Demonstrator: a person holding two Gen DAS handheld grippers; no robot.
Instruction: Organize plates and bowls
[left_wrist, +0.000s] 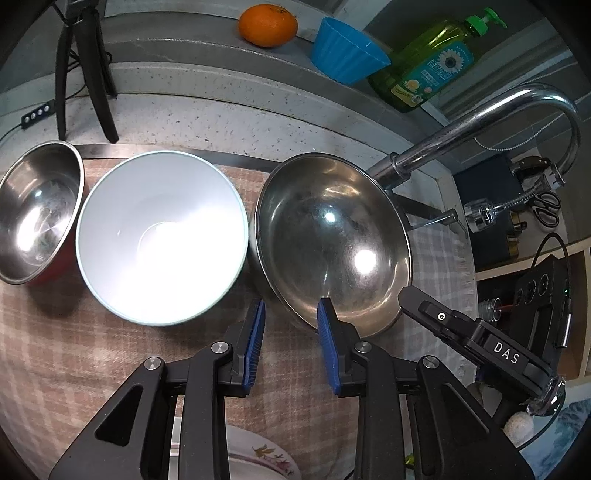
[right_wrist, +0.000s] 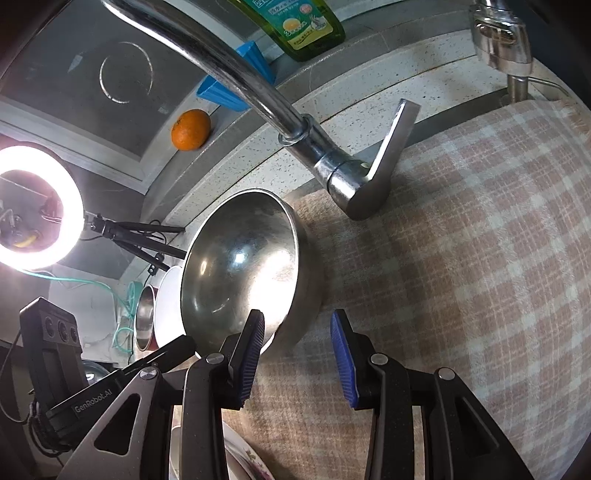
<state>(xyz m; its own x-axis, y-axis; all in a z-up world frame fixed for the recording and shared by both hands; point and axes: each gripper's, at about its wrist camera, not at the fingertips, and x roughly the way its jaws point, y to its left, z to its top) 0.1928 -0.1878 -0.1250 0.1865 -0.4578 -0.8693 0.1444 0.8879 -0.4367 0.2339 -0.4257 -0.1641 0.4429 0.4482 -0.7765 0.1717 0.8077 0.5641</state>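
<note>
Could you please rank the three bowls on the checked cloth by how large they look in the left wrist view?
1. White bowl and large steel bowl: they look alike, so no ranking.
2. Small steel bowl with the red outside: smallest, though cut off at the frame edge.

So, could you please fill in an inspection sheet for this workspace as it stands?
Surface: checked cloth laid over the counter.
Job's things: small steel bowl, white bowl and large steel bowl in a row, all upright; flowered plate at the near edge.
Clutter: orange, blue cup and soap bottle on the back ledge.
Grippers: left tool open, astride the large bowl's near rim, not gripping; right tool open, empty, just beside that bowl.
Cables: teal cord beyond the bowls.
Surroundings: tap, ring light on a tripod.
</note>
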